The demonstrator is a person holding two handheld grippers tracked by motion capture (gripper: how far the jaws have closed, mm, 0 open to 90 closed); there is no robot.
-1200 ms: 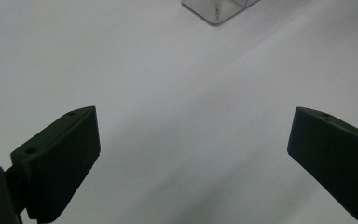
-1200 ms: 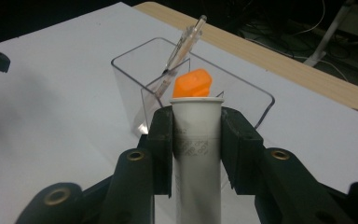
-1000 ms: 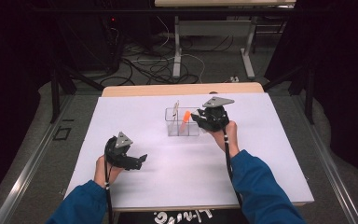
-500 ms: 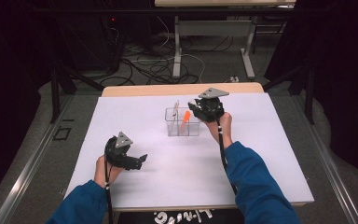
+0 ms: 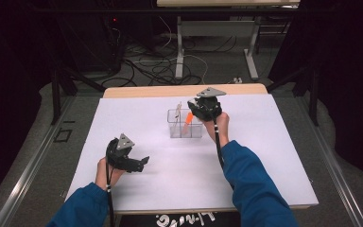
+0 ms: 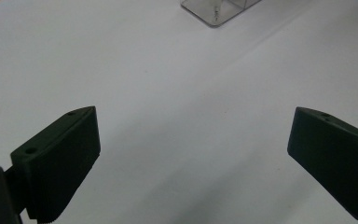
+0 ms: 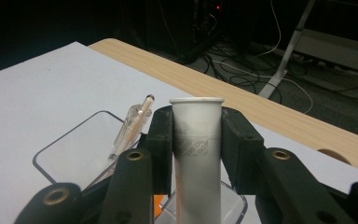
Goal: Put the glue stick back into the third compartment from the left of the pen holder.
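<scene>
Right gripper (image 7: 196,135) moved over the organizer (image 5: 185,124), fingers (image 7: 163,140) clamping white tube (image 7: 196,154).

- Bare worktop (image 5: 274,156) lies open around the clear organizer (image 5: 185,124).
- A clear pen (image 7: 133,125) leans just beside the white tube (image 7: 196,154), crowding that side.

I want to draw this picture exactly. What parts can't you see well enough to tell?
- White tube: its lower end is hidden behind the right gripper in the right gripper view.
- Orange thing: too small in the high view to name.
- Clear holder: cut off by the top edge in the left gripper view.
</scene>
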